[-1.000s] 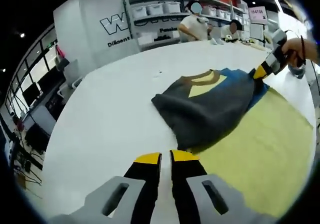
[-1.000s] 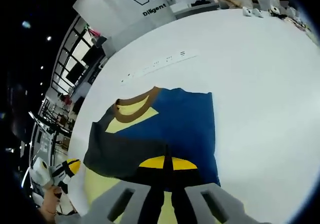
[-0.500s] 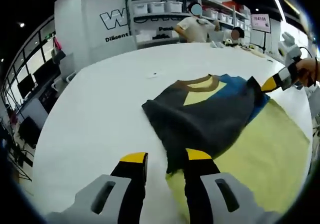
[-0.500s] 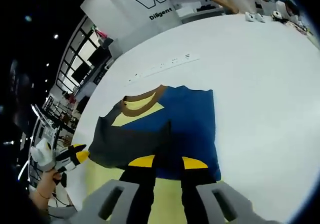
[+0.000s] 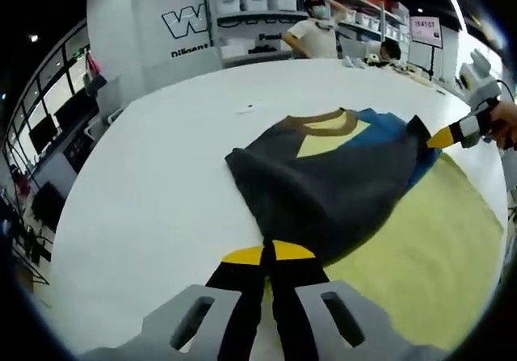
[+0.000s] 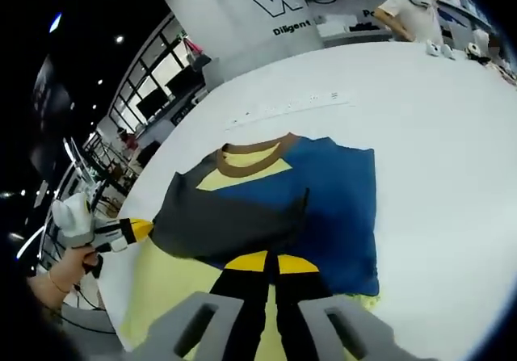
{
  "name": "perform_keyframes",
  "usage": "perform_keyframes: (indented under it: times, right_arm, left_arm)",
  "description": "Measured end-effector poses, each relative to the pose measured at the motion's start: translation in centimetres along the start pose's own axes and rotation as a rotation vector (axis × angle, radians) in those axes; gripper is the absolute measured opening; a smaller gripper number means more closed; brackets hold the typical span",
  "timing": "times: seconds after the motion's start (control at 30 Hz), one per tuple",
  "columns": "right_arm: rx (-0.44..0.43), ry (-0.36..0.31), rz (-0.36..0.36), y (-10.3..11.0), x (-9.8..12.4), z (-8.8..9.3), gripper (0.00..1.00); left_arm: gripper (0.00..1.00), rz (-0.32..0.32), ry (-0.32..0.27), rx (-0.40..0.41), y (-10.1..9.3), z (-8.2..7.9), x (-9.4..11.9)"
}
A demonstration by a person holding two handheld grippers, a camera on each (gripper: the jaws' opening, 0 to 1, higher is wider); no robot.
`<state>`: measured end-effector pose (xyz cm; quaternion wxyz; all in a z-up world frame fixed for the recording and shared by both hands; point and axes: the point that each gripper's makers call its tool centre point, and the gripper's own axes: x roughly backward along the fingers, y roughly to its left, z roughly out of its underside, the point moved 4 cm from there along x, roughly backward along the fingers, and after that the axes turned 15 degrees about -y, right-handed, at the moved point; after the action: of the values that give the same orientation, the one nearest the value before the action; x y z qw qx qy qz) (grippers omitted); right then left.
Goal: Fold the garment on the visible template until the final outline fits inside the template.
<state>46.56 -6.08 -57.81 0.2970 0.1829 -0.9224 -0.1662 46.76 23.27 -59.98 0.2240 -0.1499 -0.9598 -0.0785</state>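
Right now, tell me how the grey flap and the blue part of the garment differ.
The grey flap is folded over on top; the blue part lies flat beneath it. The grey flap runs toward the left claw, the blue part toward the right claw. Both belong to one brown-collared garment.

yellow template [image 5: 436, 240] partly hidden under the garment [image 5: 339, 183], far side cut by the view edge. wall lettering [image 5: 190, 26] cut off by the shelving. small marks on the bench [image 6: 291, 102] too small to identify.

White wall [image 5: 145, 22], shelving [image 5: 250, 22], dark windows [image 5: 48, 127].
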Motion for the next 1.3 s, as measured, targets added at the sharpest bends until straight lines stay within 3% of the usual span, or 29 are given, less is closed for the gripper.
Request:
perform_keyframes:
  times: [0.2, 0.47, 0.7, 0.83, 1.03, 1.17, 1.3]
  right_arm:
    - [-0.099, 0.024, 0.045, -0.4, 1.7, -1.1, 0.00]
    - [-0.124, 0.133, 0.100, -2.3, 1.1, 1.8, 0.00]
    - [-0.039, 0.192, 0.180, -4.4, 1.4, 3.1, 0.00]
    - [0.014, 0.180, 0.167, -4.2, 1.8, 2.6, 0.00]
    - [0.081, 0.087, 0.130, -2.3, 1.9, 0.4, 0.00]
    - [0.136, 0.014, 0.089, -0.6, 1.6, -1.4, 0.17]
    - [0.199, -0.045, -0.006, 2.0, 0.2, -3.2, 0.25]
  left_arm:
    - [0.01, -0.015, 0.003, 0.048, 0.4, 0.2, 0.3]
    - [0.01, -0.013, 0.011, 0.069, 0.3, 0.2, 0.4]
    - [0.02, -0.024, 0.030, 0.073, 0.7, 0.6, 0.6]
    - [0.02, -0.023, 0.034, 0.065, 0.7, 0.9, 0.6]
    - [0.06, -0.029, 0.031, 0.024, 0.9, 0.7, 0.7]
    - [0.16, -0.029, 0.020, 0.024, 1.1, 0.3, 1.1]
    - [0.22, -0.018, -0.001, 0.044, 1.1, -0.4, 1.4]
